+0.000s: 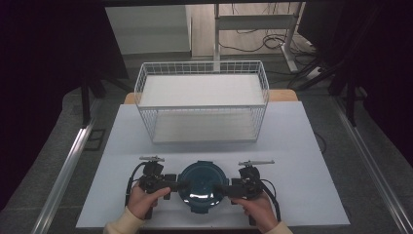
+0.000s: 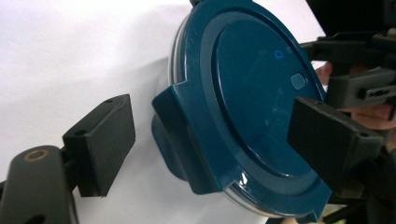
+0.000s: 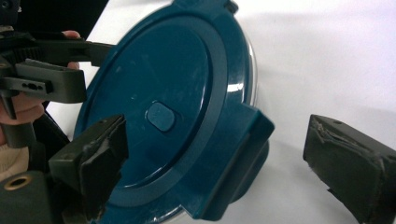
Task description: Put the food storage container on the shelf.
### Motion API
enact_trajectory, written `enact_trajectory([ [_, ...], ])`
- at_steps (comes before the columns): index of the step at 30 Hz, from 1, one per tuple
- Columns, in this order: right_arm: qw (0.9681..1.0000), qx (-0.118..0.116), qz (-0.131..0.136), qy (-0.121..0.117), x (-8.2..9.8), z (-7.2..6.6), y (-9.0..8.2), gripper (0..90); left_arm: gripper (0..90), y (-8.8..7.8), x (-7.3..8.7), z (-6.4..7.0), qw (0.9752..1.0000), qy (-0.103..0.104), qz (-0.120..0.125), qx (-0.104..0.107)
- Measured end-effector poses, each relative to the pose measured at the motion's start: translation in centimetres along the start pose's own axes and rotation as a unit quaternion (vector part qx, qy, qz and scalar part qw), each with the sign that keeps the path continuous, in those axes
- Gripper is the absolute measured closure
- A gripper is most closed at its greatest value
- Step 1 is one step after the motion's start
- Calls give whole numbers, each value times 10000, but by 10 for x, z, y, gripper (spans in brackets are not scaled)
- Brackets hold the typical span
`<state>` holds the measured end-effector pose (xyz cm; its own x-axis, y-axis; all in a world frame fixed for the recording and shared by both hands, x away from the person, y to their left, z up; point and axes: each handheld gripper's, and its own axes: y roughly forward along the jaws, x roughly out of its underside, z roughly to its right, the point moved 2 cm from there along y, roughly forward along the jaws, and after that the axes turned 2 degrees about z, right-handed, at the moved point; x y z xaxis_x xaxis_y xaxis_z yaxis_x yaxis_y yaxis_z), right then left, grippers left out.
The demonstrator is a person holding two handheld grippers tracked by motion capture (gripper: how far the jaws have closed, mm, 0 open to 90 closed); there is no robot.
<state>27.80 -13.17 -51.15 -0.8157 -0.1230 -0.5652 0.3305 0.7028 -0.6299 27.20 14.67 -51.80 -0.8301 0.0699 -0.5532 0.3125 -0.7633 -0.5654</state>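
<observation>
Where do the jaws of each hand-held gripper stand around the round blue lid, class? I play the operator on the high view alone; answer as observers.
Observer: The left hand-held gripper stands open, with the side clip of the lid between its jaws, untouched.
Operator: And the right one?
Observer: The right hand-held gripper is open too, straddling the opposite clip, pads clear of it.
Operator: Anything on the lid's top?
Observer: A small oval button.
</observation>
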Motion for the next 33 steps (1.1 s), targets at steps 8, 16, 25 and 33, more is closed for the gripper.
enact_trajectory([
  [8,9990,-175,-126,392,6,-5,13,63,178,8,2,0,9998,-104,-108,129],
  [16,9982,-232,-49,550,8,-7,15,157,249,9,4,-3,9985,-460,-123,266],
  [25,9950,-265,182,950,7,-2,6,285,326,3,5,-2,9975,-637,-36,292],
  [33,9938,-312,344,1010,8,-1,2,329,367,-2,6,1,9972,-662,134,306],
])
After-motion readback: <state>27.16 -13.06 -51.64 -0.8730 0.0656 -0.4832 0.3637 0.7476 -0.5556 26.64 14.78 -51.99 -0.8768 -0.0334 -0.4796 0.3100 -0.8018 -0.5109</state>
